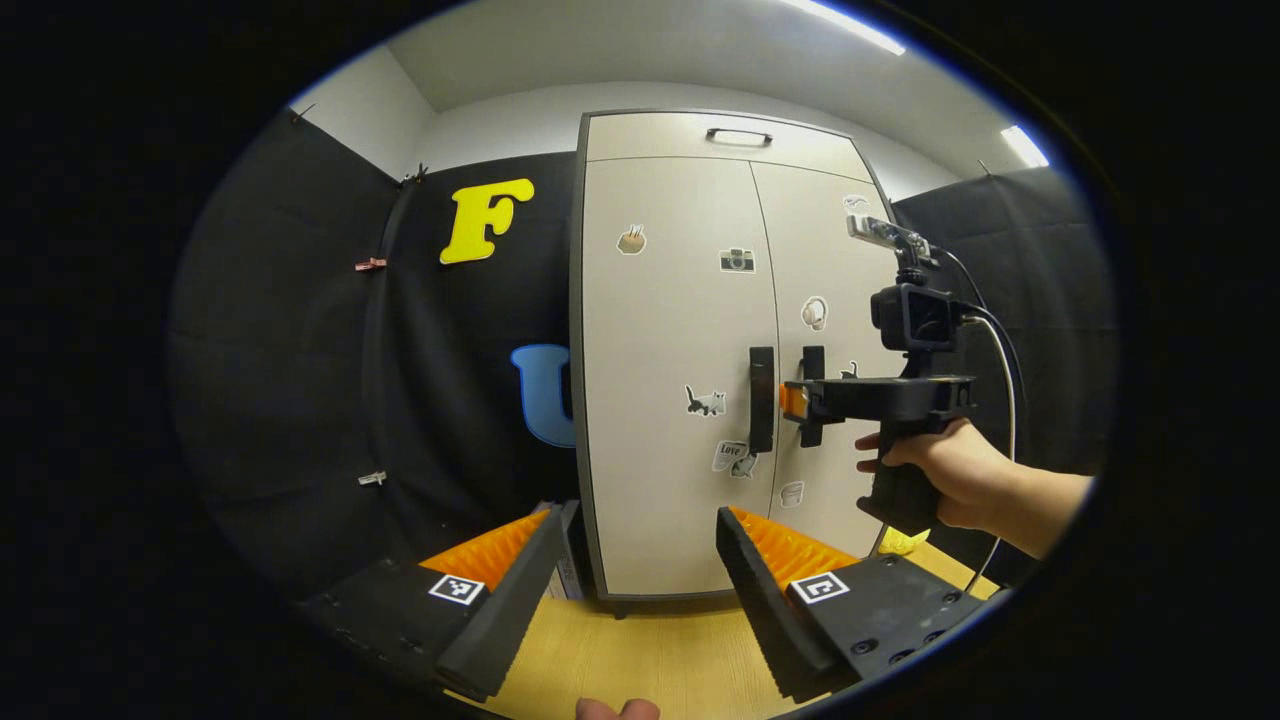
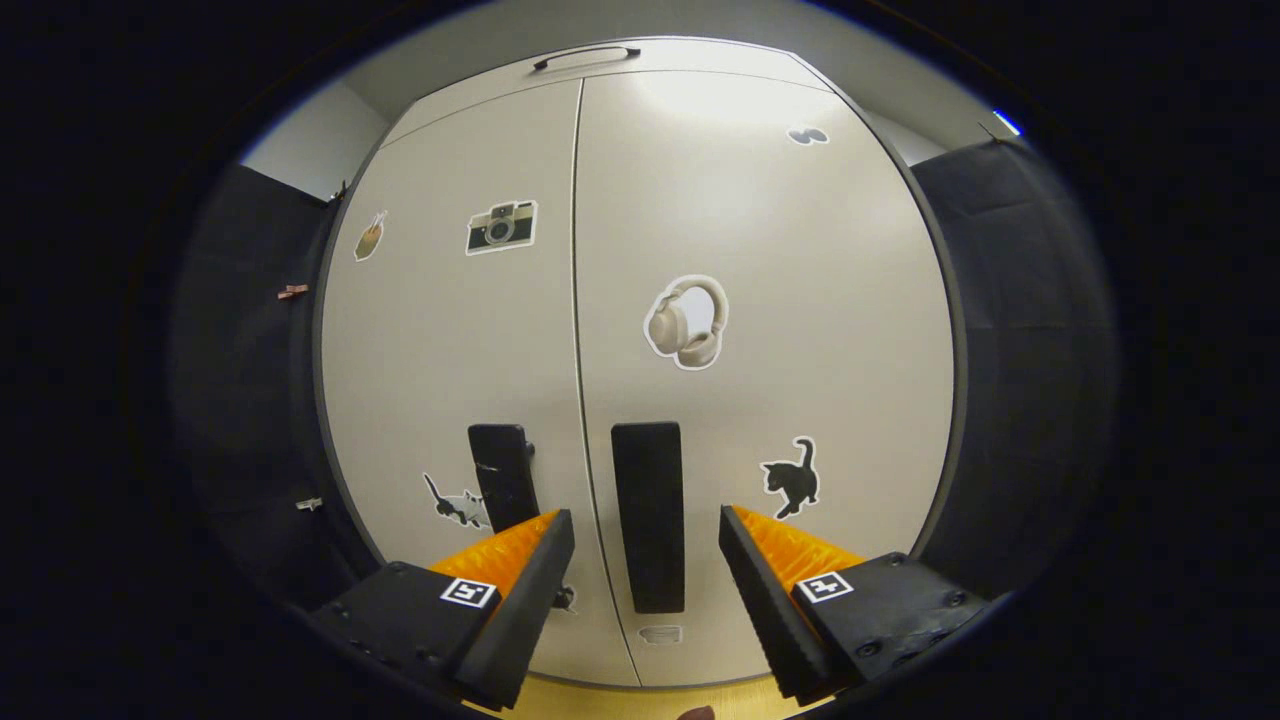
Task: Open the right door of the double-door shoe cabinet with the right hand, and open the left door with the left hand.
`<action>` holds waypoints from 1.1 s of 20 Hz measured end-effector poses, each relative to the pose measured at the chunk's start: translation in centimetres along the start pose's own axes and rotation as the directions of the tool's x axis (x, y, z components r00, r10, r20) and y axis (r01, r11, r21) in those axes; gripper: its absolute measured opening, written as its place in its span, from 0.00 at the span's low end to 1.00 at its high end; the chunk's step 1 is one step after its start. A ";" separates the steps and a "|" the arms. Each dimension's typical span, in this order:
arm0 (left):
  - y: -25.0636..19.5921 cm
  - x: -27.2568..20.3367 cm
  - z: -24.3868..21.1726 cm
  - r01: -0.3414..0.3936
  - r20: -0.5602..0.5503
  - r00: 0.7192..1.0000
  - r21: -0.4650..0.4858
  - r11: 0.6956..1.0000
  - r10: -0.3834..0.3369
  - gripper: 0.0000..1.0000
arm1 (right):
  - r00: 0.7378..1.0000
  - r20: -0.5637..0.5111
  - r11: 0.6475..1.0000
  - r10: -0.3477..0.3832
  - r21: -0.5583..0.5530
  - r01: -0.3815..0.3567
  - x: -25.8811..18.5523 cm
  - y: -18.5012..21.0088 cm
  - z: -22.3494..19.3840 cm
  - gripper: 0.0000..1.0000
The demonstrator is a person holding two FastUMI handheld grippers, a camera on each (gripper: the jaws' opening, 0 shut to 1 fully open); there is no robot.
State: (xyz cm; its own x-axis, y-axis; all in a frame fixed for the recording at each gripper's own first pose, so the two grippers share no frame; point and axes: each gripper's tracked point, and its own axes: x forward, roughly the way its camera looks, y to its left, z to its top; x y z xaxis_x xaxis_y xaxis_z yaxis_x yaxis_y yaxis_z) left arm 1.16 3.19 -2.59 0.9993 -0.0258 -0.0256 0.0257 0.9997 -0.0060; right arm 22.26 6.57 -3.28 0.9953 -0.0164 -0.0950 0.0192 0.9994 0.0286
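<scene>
Since the right door (image 2: 760, 330) looks stiff and light on its hinges, its upright handle (image 2: 648, 515) is the place to grip. That handle stands between the wide-open, empty fingers of the right gripper (image 2: 647, 575); contact probably hasn't happened. The left gripper (image 1: 640, 590) hangs open, well back from the cabinet (image 1: 690, 350).

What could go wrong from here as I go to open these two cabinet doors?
The right gripper is open, straddling the right door handle, but the left door handle sits close beside it; one finger could snag it or wedge between the two. Closing too shallow could let the fingers slip off when pulling. The left gripper hangs open in front of the left door; stay clear of the swinging right door.
</scene>
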 end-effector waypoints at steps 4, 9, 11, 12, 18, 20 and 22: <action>0.7 0.1 -0.1 -0.006 0.000 1.000 -0.004 1.000 0.006 0.95 | 1.000 -0.018 1.000 -0.021 0.003 0.021 1.3 -0.1 -0.6 0.68; 1.2 0.1 -0.6 -0.014 -0.011 1.000 -0.006 1.000 0.014 0.95 | 0.998 -0.001 0.997 -0.065 -0.036 0.065 2.0 -0.5 -0.3 0.42; 1.4 0.0 -0.8 -0.017 -0.013 1.000 -0.008 1.000 0.017 0.95 | 0.997 0.009 0.995 -0.071 -0.068 0.071 2.0 -0.4 -0.3 0.36; 1.3 -0.1 -0.8 -0.016 -0.013 1.000 -0.009 1.000 0.016 0.95 | 0.997 0.002 0.995 -0.075 -0.068 0.075 1.9 -0.5 -0.5 0.36; 0.9 -0.5 -0.5 -0.012 -0.007 1.000 -0.011 1.000 0.012 0.95 | 0.999 -0.012 0.995 -0.053 -0.083 0.051 1.8 -0.4 -0.5 0.13; 0.7 -0.9 -0.5 -0.011 -0.005 1.000 -0.010 1.000 0.011 0.95 | 0.999 -0.013 0.995 -0.044 -0.086 0.043 1.6 -0.4 -0.4 0.13; 0.8 -1.1 -0.5 -0.016 -0.005 1.000 -0.012 1.000 0.015 0.95 | 0.999 -0.004 0.997 -0.033 -0.068 0.032 1.2 -0.4 -0.3 0.13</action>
State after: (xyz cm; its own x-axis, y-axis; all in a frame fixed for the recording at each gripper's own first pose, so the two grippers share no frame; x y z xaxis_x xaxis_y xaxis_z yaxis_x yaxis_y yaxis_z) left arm 0.11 3.99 -3.09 0.9995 -0.0104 -0.0312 0.0098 0.9998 -0.0179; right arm 23.46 6.15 -3.71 0.9938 -0.0489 -0.1001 0.0449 0.9981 -0.0417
